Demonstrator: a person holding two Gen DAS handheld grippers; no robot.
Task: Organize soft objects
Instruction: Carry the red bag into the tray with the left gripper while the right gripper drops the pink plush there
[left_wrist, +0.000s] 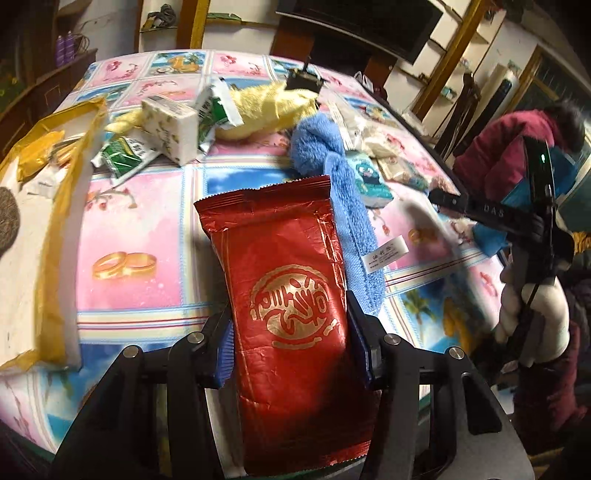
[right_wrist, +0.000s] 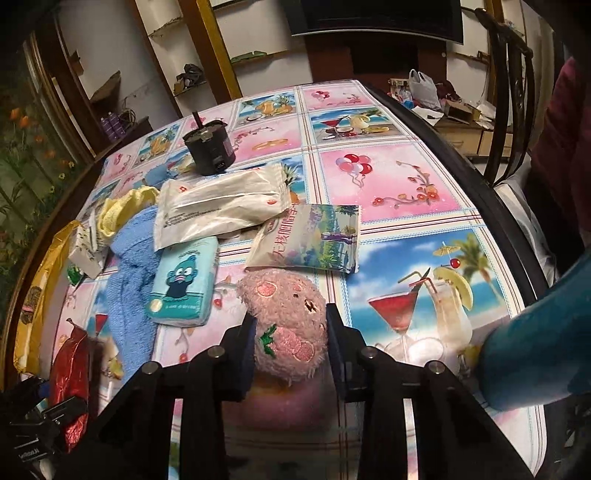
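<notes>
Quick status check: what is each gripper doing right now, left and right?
Left gripper: shut on the red foil packet.
Right gripper: shut on the pink plush toy.

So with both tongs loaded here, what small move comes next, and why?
Probably lift both clear of the table. The left tongs clamp a red foil pack and the right tongs squeeze a pink plush toy, so both grips look made. Loose items lie just ahead, so rising first should avoid dragging them.
</notes>
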